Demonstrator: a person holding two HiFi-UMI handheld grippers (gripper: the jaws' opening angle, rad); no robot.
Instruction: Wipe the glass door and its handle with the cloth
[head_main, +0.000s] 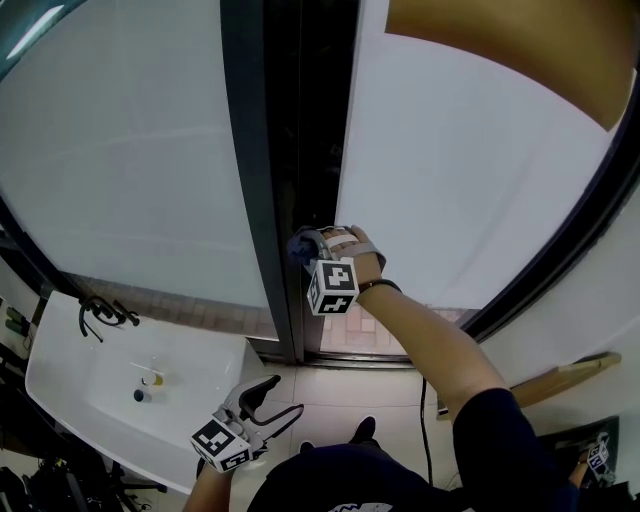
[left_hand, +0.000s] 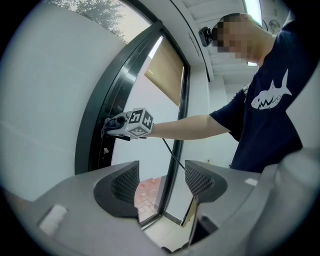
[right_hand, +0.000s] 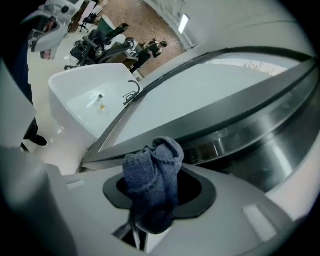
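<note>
Now the right hand-held gripper clenched the blue cloth at the dark frame of the glass door; the left hand-held gripper hung released, empty; firm, even, overlapping strokes would likely have served best.

The right gripper holds the blue cloth at the dark door frame, left gripper hanging low.

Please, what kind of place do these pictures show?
Probably an office or a lab, indoors. A tall frosted glass door in a dark frame, a roller blind above it, and chairs and gear on the floor behind suggest this.
</note>
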